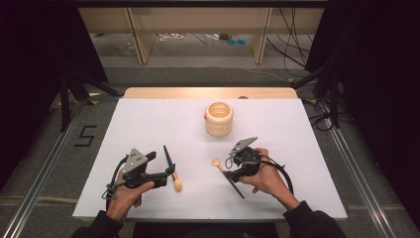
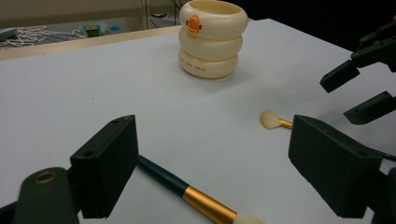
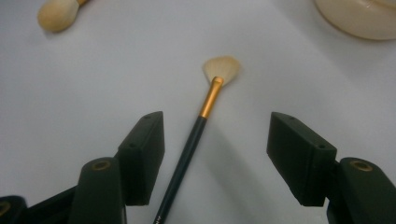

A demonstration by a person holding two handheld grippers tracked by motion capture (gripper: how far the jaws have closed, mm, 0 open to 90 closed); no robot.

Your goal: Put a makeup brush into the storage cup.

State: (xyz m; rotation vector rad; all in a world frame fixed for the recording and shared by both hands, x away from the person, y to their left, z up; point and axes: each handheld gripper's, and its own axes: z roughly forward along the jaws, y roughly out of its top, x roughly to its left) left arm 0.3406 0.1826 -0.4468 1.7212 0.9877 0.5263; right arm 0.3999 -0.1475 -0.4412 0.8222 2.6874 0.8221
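Observation:
Two makeup brushes lie on the white table (image 1: 148, 119). The round-tipped brush (image 1: 171, 171) with dark handle and gold ferrule lies by my left gripper (image 1: 167, 174); in the left gripper view that brush (image 2: 196, 198) runs between the open jaws. A fan brush (image 1: 224, 172) lies under my right gripper (image 1: 233, 171); in the right gripper view the fan brush (image 3: 201, 126) lies between wide-open jaws, untouched. A cream ringed cup (image 1: 219, 119) with an orange duck beak stands at the back centre, seen as the cup (image 2: 212, 37) in the left gripper view.
The right gripper (image 2: 364, 88) appears at the right edge of the left gripper view. The other brush's tip (image 3: 56, 16) shows top left in the right gripper view. Bare table spreads on all sides; wooden table legs and cables lie beyond the far edge.

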